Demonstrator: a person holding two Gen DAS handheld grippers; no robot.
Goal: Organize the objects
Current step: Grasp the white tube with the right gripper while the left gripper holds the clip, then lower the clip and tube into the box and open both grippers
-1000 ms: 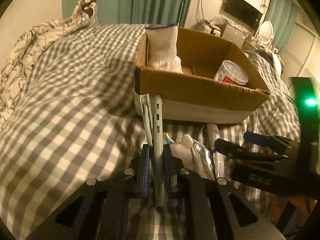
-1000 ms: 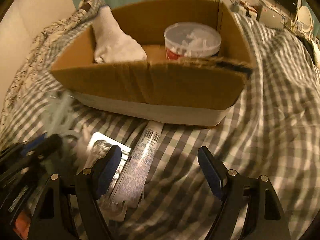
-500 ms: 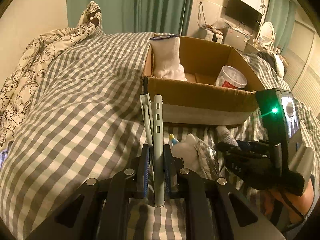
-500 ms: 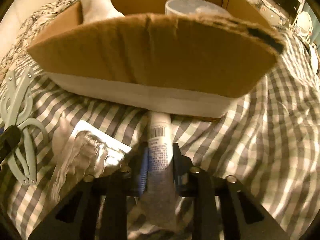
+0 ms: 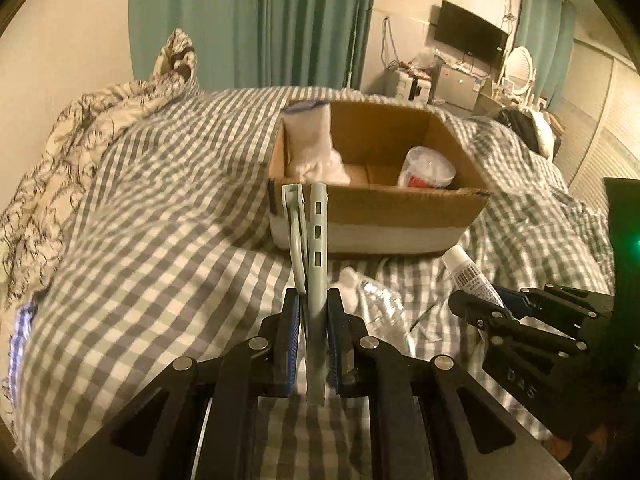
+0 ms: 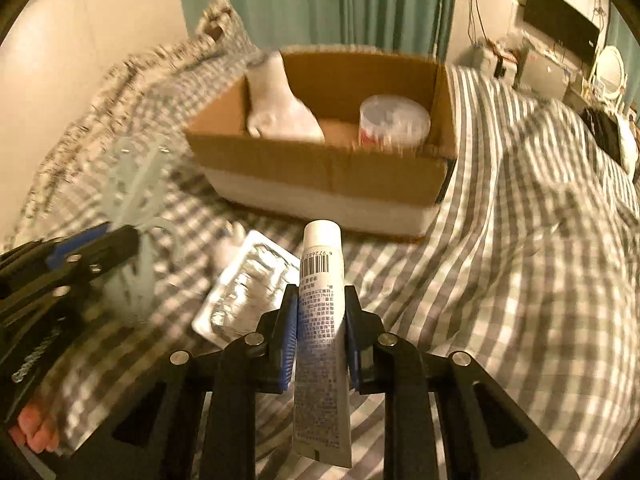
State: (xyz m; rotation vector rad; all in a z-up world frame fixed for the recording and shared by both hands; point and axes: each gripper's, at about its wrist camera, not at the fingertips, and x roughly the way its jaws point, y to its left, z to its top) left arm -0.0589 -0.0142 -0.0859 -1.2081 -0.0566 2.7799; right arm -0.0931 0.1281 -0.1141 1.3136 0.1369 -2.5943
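Observation:
My left gripper [image 5: 313,312] is shut on pale green folding scissors [image 5: 310,240], held above the checked bedspread, short of the cardboard box [image 5: 380,208]. My right gripper [image 6: 320,308] is shut on a white tube [image 6: 322,280] with a barcode, lifted off the bed, cap toward the box [image 6: 320,176]. The box holds a white sock [image 6: 276,108] and a clear lidded tub [image 6: 394,122]. A silver blister pack [image 6: 244,288] lies on the bed before the box. The right gripper and tube [image 5: 470,276] show at the right of the left wrist view.
A crumpled patterned duvet [image 5: 80,128] lies at the far left. Teal curtains [image 5: 280,24] hang behind the bed. A TV [image 5: 470,36] and a cluttered desk stand at the back right. A small white item [image 5: 352,292] lies beside the blister pack.
My right gripper closed on the tube and lifted it off the bed. Both grippers rose and drew back from the box. The left kept its hold on the scissors.

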